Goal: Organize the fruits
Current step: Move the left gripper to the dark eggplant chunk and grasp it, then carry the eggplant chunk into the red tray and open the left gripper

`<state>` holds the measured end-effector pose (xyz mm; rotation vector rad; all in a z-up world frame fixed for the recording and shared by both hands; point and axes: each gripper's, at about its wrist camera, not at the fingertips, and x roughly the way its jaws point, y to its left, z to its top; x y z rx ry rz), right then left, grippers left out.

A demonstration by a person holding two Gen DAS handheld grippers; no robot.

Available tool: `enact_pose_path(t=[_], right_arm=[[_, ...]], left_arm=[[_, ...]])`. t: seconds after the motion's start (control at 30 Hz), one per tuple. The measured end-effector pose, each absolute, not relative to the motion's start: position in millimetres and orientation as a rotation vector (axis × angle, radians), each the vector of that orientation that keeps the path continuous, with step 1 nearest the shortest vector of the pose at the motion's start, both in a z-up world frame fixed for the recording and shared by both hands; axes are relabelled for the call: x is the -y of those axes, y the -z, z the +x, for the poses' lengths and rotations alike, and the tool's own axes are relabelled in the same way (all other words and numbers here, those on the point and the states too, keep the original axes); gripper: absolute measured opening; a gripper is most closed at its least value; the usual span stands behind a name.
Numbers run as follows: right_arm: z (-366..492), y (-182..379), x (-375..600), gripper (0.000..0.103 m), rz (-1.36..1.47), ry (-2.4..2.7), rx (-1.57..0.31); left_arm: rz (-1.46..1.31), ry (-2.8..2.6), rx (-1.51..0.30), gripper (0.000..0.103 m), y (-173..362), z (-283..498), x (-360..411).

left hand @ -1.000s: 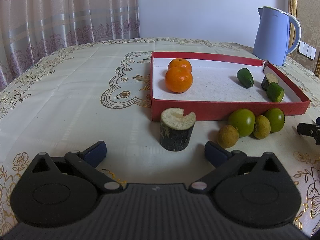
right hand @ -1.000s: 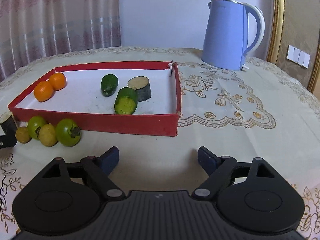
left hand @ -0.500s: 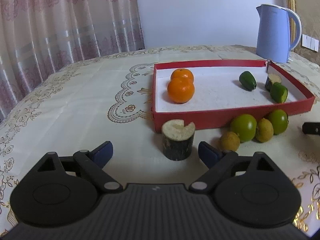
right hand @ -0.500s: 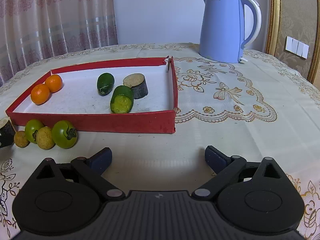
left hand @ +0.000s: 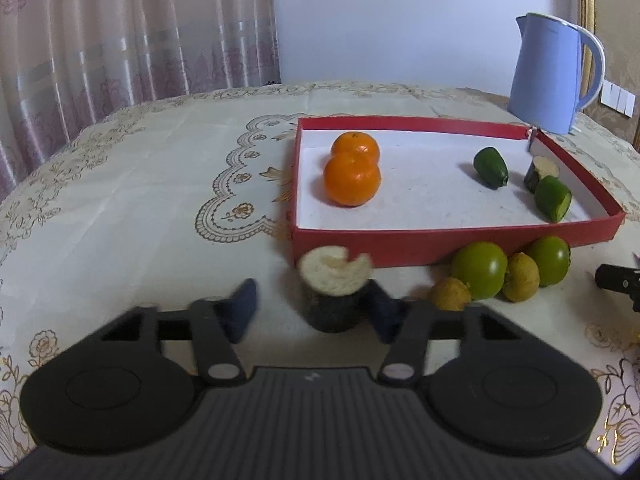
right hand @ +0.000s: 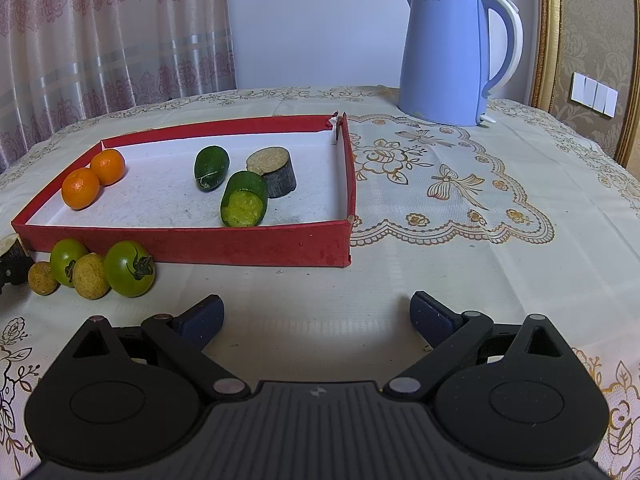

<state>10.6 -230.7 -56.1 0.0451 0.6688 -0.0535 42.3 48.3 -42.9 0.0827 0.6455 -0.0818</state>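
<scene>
One dark-skinned cut chunk (left hand: 334, 294) stands on the table (left hand: 140, 208) before the red tray (left hand: 440, 242), and the left claw (left hand: 312, 308), wide a second ago, is closing around it, while the right claw (right hand: 316, 316) gapes empty.

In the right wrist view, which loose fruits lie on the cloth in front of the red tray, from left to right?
Small yellow-brown fruit → green tomato → second yellow-brown fruit → larger green tomato.
</scene>
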Motion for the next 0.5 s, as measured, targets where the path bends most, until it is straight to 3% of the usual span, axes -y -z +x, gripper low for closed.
enact_pose_path(t=[0.1, 0.5], right_arm=[[10.6, 56.1, 231.0, 0.100, 0.046, 0.053, -0.669], [10.7, 56.0, 231.1, 0.100, 0.050, 0.051, -0.667]], left_arm=[[0.090, 0.099, -0.640, 0.030, 42.5, 40.1, -45.0], [0.123, 0.107, -0.583, 0.030, 31.6, 26.8, -36.7]])
